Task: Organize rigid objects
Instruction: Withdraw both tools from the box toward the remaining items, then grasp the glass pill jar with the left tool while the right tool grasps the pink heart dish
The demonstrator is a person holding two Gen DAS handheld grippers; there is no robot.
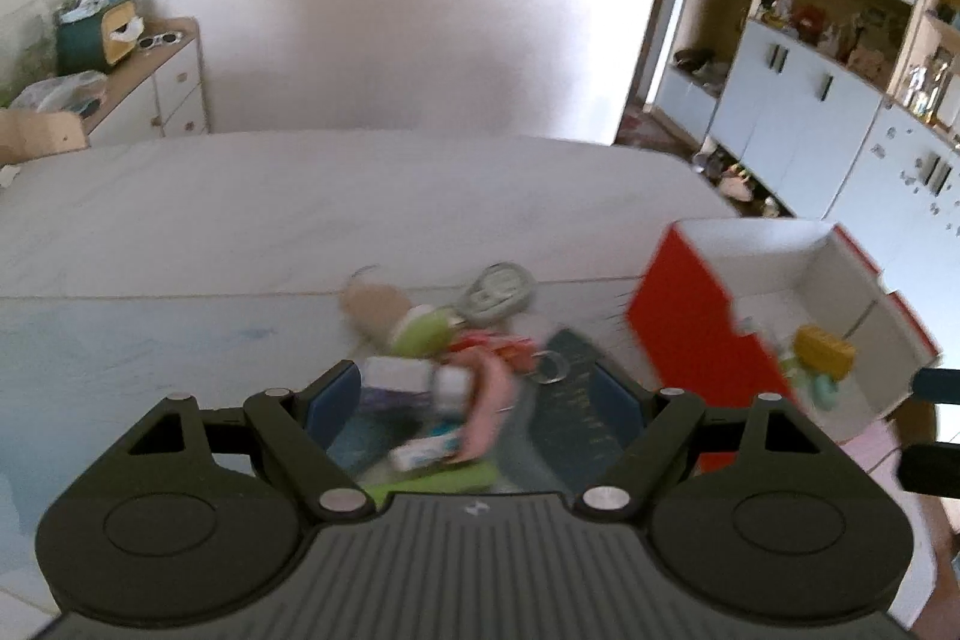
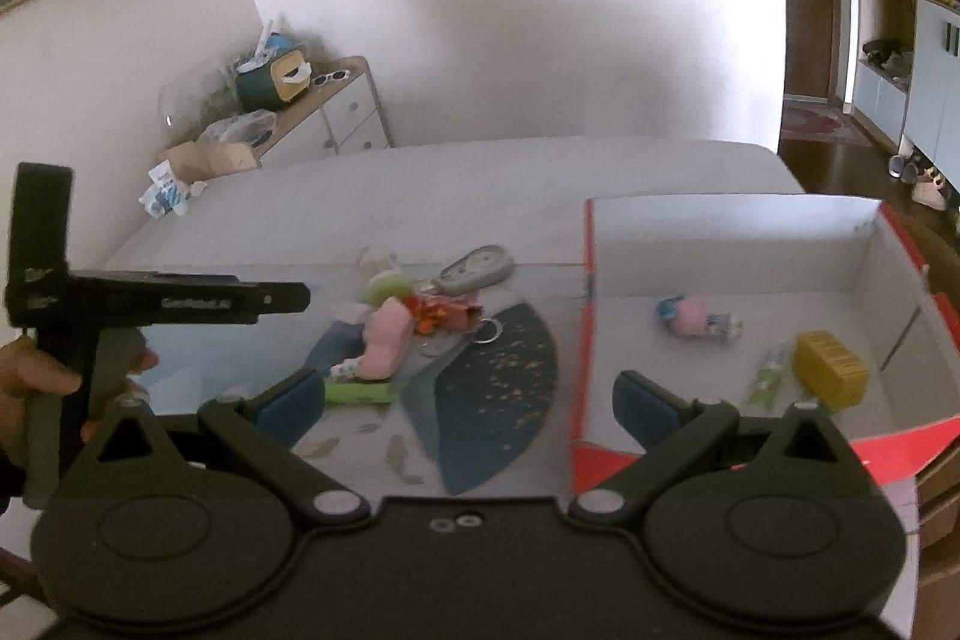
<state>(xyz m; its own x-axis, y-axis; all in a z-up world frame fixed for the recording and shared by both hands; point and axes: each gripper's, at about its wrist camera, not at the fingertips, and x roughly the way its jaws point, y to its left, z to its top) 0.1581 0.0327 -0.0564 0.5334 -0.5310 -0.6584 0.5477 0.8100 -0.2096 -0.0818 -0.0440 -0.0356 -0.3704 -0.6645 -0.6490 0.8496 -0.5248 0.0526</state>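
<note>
Left claw (image 1: 474, 394) over blurred pile (image 1: 444, 370)

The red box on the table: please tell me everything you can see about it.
The red box is an open, lidless carton, red outside and white inside, apparently cardboard. It stands upright on the white table, to the right of the toy pile. On its floor lie a yellow block, a pink and blue toy and a small green tube. A dark fan lies just beside its left wall; whether they touch is unclear. No tool touches it.
</note>
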